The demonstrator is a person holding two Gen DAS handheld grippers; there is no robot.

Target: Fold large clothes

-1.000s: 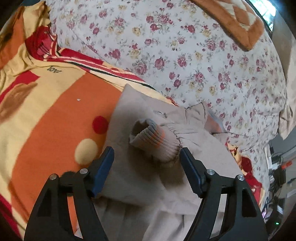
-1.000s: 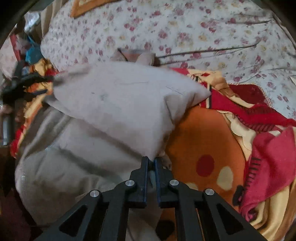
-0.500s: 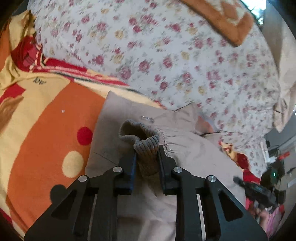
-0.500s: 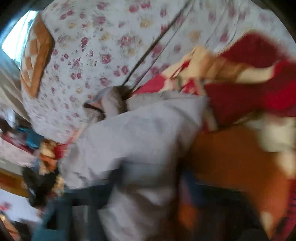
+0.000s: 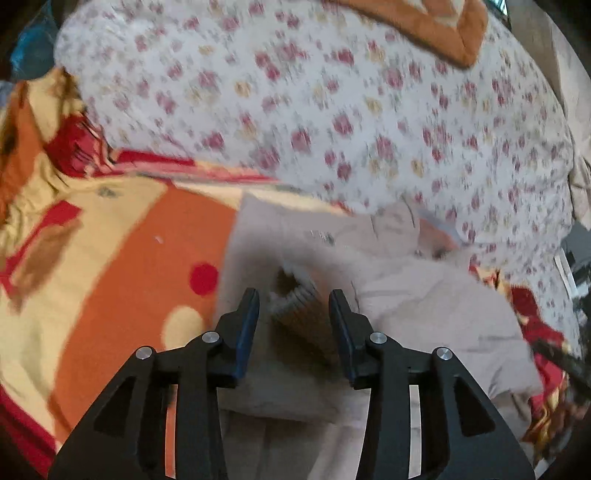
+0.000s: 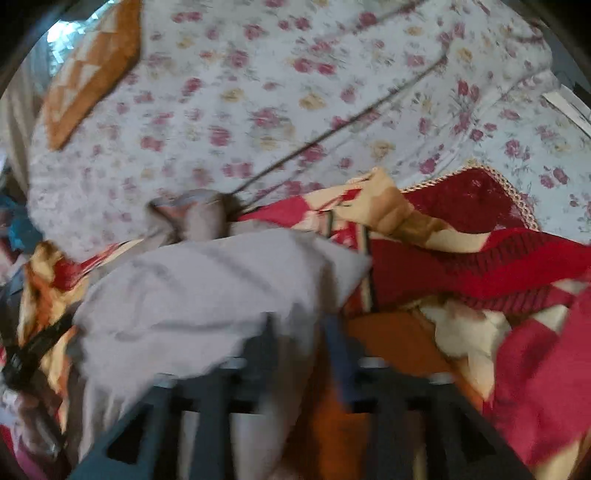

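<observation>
A large beige jacket (image 5: 424,317) lies on an orange, yellow and red blanket (image 5: 122,266). Its ribbed sleeve cuff (image 5: 301,306) sits between the fingers of my left gripper (image 5: 293,306), which is open with a gap on each side of the cuff. In the right wrist view the jacket (image 6: 207,291) lies folded over, its edge between the blurred fingers of my right gripper (image 6: 297,332), which stand apart and open. The jacket collar (image 6: 188,218) points toward the floral quilt.
A white floral quilt (image 5: 369,110) rises behind the jacket, with an orange patterned pillow (image 5: 424,26) on top. The blanket (image 6: 480,266) bunches up in red folds at the right. Cluttered floor items show at the far edges.
My left gripper shut on the cuff half a second ago and has now opened again. My right gripper, shut on the jacket edge a second ago, has swung and opened.
</observation>
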